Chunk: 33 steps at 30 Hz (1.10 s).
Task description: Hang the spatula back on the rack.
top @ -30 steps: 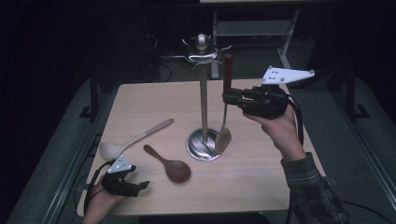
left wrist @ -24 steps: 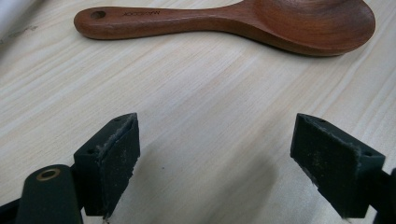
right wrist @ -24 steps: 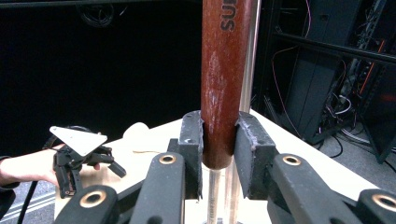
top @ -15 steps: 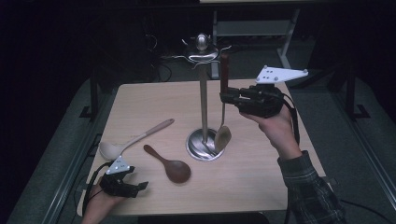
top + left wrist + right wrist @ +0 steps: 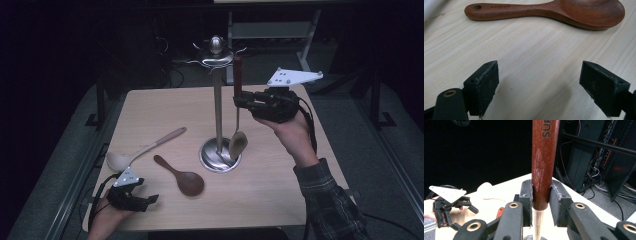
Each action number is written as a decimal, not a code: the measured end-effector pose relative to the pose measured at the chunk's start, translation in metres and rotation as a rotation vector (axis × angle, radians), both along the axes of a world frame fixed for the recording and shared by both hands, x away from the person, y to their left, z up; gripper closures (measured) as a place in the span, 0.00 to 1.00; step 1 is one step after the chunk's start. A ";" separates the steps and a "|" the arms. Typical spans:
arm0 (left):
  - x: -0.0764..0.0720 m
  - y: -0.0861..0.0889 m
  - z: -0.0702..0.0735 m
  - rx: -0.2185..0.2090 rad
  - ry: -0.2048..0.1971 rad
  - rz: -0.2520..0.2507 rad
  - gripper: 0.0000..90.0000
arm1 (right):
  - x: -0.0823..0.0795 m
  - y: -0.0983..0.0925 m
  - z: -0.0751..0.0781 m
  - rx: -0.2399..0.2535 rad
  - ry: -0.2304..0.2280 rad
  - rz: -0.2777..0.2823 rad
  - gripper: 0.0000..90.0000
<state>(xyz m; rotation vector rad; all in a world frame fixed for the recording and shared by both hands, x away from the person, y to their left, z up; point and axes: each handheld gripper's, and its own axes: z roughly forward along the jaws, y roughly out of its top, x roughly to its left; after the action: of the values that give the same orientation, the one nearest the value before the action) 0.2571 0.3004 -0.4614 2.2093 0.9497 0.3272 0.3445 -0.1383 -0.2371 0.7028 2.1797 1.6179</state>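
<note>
The right gripper (image 5: 240,102) pinches the red-handled ladle (image 5: 237,80) upright beside the metal stand (image 5: 218,115). The left gripper (image 5: 150,200) is spread wide above the counter (image 5: 280,190), near the brown spoon (image 5: 182,177).

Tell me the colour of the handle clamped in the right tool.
Dark reddish-brown handle, clearest in the right gripper view.

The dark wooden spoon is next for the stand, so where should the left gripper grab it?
Grip the dark spoon by its narrow handle, coming from above with the open left gripper. It lies flat on the table; the bowl is too wide.
</note>
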 end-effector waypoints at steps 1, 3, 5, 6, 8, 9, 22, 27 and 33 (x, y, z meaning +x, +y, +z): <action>0.000 0.000 0.000 0.001 0.001 0.000 0.17 | 0.001 0.000 0.000 0.000 0.002 -0.002 0.81; 0.000 0.000 0.000 0.001 0.001 0.000 0.17 | 0.002 0.001 -0.002 -0.004 0.006 -0.004 0.81; 0.000 0.000 0.000 0.002 0.001 0.000 0.17 | 0.003 0.002 -0.003 -0.002 0.007 -0.003 0.81; 0.000 0.000 0.000 0.002 0.001 0.000 0.17 | 0.003 0.002 -0.004 -0.001 0.004 -0.003 0.81; 0.000 0.000 0.000 0.002 0.001 0.000 0.17 | 0.004 0.003 -0.004 0.001 0.001 -0.004 0.80; 0.000 0.000 0.000 0.002 0.001 0.001 0.17 | 0.003 0.003 -0.005 0.004 0.004 -0.002 0.80; 0.001 -0.002 0.000 -0.004 0.003 0.004 0.17 | -0.009 -0.008 -0.021 0.032 0.007 -0.001 0.49; 0.002 -0.003 0.000 -0.001 0.002 -0.004 0.17 | -0.009 -0.016 -0.035 0.025 0.022 -0.019 0.41; 0.005 -0.005 0.001 -0.005 0.004 -0.013 0.17 | -0.010 -0.026 -0.056 0.001 0.049 -0.067 0.31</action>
<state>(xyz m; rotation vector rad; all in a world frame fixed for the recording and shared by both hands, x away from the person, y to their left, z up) 0.2626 0.2951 -0.4609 2.2119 0.9372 0.3138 0.3347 -0.1639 -0.2927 0.8149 2.1653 1.5849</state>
